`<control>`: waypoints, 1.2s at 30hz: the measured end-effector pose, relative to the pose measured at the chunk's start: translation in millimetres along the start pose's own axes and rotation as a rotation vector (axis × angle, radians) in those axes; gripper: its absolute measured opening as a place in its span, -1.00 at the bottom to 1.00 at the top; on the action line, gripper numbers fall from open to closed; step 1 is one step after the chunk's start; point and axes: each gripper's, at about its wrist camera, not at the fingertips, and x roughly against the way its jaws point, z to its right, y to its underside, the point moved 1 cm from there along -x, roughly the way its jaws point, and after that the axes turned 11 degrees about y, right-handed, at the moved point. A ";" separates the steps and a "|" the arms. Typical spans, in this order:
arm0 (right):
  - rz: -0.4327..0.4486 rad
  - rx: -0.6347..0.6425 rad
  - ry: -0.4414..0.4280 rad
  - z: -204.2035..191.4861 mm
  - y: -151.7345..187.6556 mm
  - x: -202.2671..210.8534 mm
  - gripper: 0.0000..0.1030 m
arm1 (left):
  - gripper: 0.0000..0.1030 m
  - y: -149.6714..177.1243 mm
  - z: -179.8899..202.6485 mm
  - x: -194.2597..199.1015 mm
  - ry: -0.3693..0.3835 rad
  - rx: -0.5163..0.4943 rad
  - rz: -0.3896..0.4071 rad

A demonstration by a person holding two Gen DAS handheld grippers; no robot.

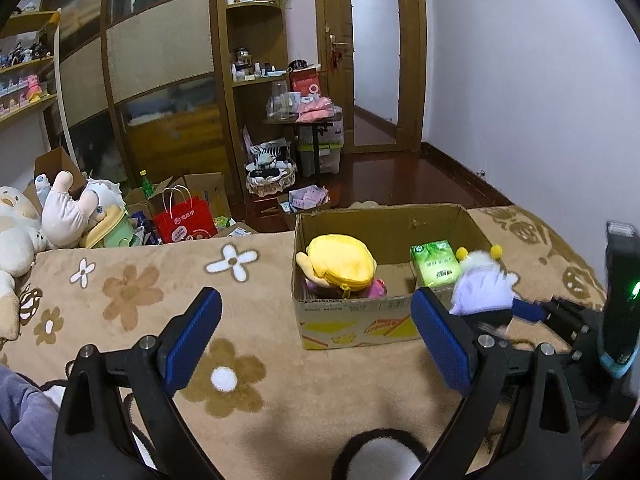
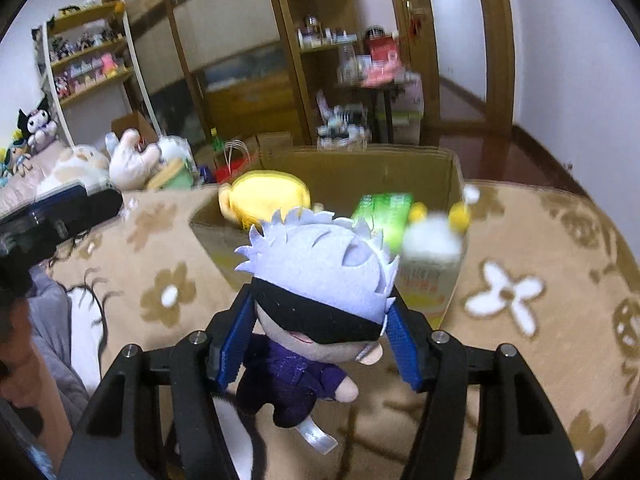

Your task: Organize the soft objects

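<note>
Because it is meant for the cardboard box [image 2: 400, 168] at twelve o'clock, the white-haired plush doll [image 2: 320, 280] is clamped by its head in the right gripper [image 2: 316, 344], while the left gripper [image 1: 316, 336] is kept spread and empty.

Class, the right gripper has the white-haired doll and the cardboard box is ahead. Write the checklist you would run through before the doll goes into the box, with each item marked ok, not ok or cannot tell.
1. Doll gripped: ok. The right gripper has its blue pads pressed on both sides of the head.
2. Doll clear of the blanket: ok, it hangs in the air.
3. Box open on top: ok.
4. Room inside the box: ok. The yellow plush toy and the green tissue pack leave bare floor between them.
5. Left gripper out of the way: ok, open, empty, to the left of the box.
6. Doll above the box opening: not ok, it is short of the near wall.
</note>
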 end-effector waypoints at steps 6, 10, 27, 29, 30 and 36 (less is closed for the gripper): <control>0.092 -0.001 0.024 1.8 -41.3 6.5 0.29 | 0.84 -6.3 -3.7 7.1 0.002 0.006 0.039; 0.088 0.037 0.068 -2.3 -61.0 -14.2 0.31 | 0.84 -7.8 -8.6 9.1 0.009 0.022 0.050; 0.046 0.037 0.095 -6.0 -66.5 -46.3 0.90 | 0.84 -1.6 -11.5 16.9 0.030 0.043 0.038; 0.068 0.039 0.098 -5.6 -64.2 -35.7 0.96 | 0.84 -1.1 -7.8 21.1 0.005 0.022 0.047; 0.077 0.039 0.100 -5.4 -63.1 -30.3 0.98 | 0.84 -0.8 -6.0 23.1 -0.004 0.014 0.051; 0.151 -0.021 0.082 3.7 -58.3 11.8 1.00 | 0.84 2.9 6.2 35.8 -0.017 -0.020 0.072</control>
